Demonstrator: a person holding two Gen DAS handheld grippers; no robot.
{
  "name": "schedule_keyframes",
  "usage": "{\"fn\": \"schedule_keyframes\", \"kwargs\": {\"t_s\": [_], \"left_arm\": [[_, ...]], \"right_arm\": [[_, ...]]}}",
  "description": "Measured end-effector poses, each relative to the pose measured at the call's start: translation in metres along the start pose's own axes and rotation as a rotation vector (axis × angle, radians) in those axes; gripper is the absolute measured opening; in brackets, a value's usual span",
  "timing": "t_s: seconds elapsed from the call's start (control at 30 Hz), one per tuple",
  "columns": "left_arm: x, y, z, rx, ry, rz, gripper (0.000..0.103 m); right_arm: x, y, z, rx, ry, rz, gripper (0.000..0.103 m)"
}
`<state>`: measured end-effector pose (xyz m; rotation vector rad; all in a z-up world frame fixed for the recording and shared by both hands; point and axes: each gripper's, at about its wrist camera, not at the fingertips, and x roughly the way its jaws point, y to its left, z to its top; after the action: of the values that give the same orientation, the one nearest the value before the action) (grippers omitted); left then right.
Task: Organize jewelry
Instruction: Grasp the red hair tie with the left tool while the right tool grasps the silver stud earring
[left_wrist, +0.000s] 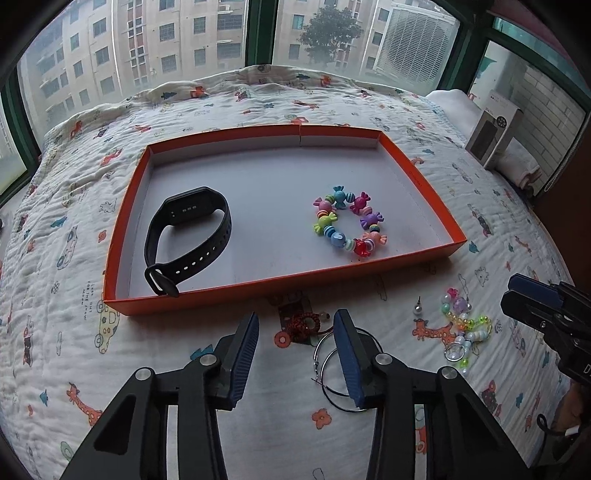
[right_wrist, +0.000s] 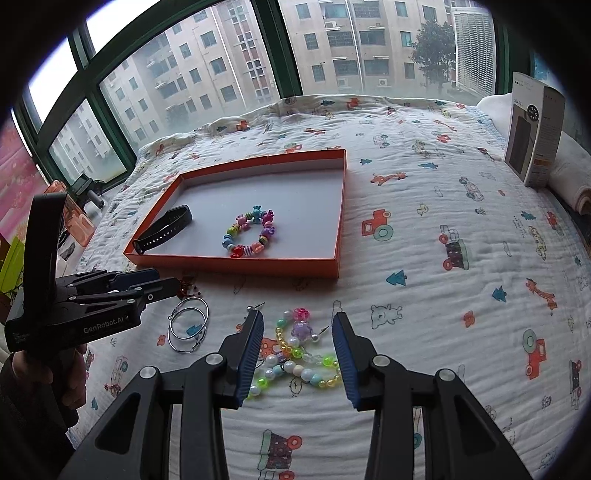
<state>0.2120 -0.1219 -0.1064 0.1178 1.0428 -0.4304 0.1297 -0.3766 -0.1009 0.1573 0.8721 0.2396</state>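
Jewelry lies loose on the bed: a pastel bead strand (right_wrist: 295, 354) between the right claw's (right_wrist: 297, 354) part-open, untouching jaws, hoop earrings (left_wrist: 332, 369) beside the left claw (left_wrist: 295, 354), likewise empty. At twelve o'clock, an orange tray (left_wrist: 207, 288) holds a watch (left_wrist: 184, 240) and candy bracelet (left_wrist: 351, 225).

The left gripper (left_wrist: 295, 334) is being held tilted downward, its jaws standing apart with nothing pressed between them. The right gripper (right_wrist: 298, 334) is being held likewise, jaws parted. A hand (right_wrist: 70, 380) is gripping the left handle.
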Motion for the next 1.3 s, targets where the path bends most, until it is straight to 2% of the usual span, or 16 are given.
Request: {"fn": "schedule_keyframes", "kwargs": {"t_s": [0.3, 0.43, 0.7, 0.9, 1.0, 1.3], "left_arm": [[0.018, 0.000, -0.002, 0.034, 0.005, -0.019, 0.031], [0.020, 0.001, -0.004, 0.042, -0.010, -0.033, 0.020], [0.014, 0.008, -0.007, 0.021, -0.033, -0.042, 0.019], [-0.003, 0.016, -0.006, 0.008, -0.064, -0.053, 0.019], [-0.013, 0.017, -0.007, 0.015, -0.077, -0.055, 0.019], [-0.023, 0.021, -0.008, 0.014, -0.090, -0.056, 0.019]], "right_arm": [[0.009, 0.004, 0.002, -0.044, 0.019, 0.020, 0.043], [0.014, 0.005, 0.003, -0.064, 0.036, 0.029, 0.043], [0.029, 0.024, 0.007, -0.155, 0.072, 0.106, 0.042], [0.050, 0.033, 0.011, -0.256, 0.123, 0.159, 0.036], [0.061, 0.036, 0.011, -0.316, 0.157, 0.170, 0.034], [0.067, 0.037, 0.010, -0.432, 0.175, 0.193, 0.034]]}}
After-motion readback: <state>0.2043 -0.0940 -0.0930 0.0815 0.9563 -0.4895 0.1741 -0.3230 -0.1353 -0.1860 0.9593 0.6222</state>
